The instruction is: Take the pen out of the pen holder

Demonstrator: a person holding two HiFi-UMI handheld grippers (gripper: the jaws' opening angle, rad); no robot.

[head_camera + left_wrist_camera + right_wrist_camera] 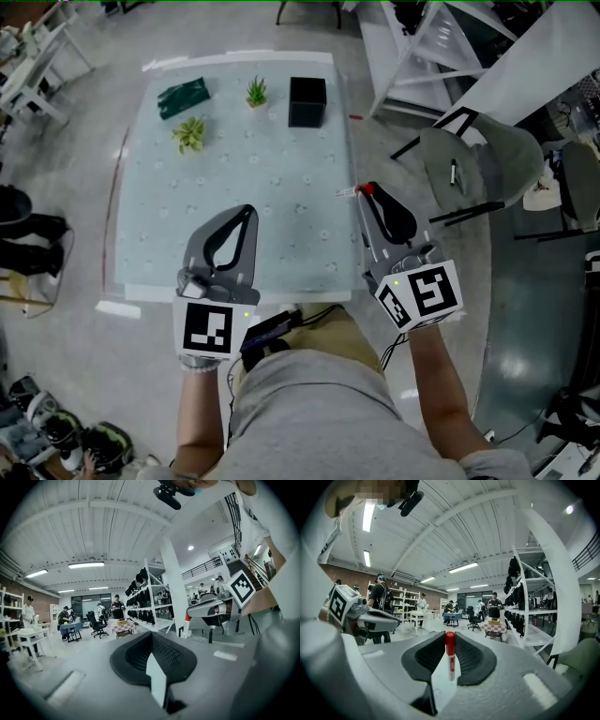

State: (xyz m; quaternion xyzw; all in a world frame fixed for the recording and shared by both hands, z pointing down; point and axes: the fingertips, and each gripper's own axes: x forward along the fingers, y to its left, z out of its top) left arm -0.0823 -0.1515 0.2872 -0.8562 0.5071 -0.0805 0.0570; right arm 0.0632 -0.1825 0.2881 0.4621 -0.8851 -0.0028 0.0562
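- The right gripper (449, 638) holds the pen (450, 660). Its jaws are narrowed onto the red cap end, and the white barrel hangs down below them.
- In the head view this gripper sits about over the right edge of the bench (281, 248), close to the person, so the pen is in the air and rests on nothing.
- The left gripper (151, 637) is empty, its jaws pressed together with nothing between them. It hovers over the near edge of the bench, level and beside the right one.
- Past both grippers the pale bench top is bare through its middle.
- At the far end stands the black pen holder (307, 101), upright and well apart from the pen and both grippers. Its inside looks dark, and I cannot tell whether anything else is in it.
- Left of the holder are two small plants (256, 92) and a dark green object (183, 97), none of them near either gripper.
- Judgement: the main step looks done, since the pen is clear of the holder and firmly held.
- What may be left is only to set the pen down or bring it to rest. The task names no place for that, so little or nothing seems outstanding.
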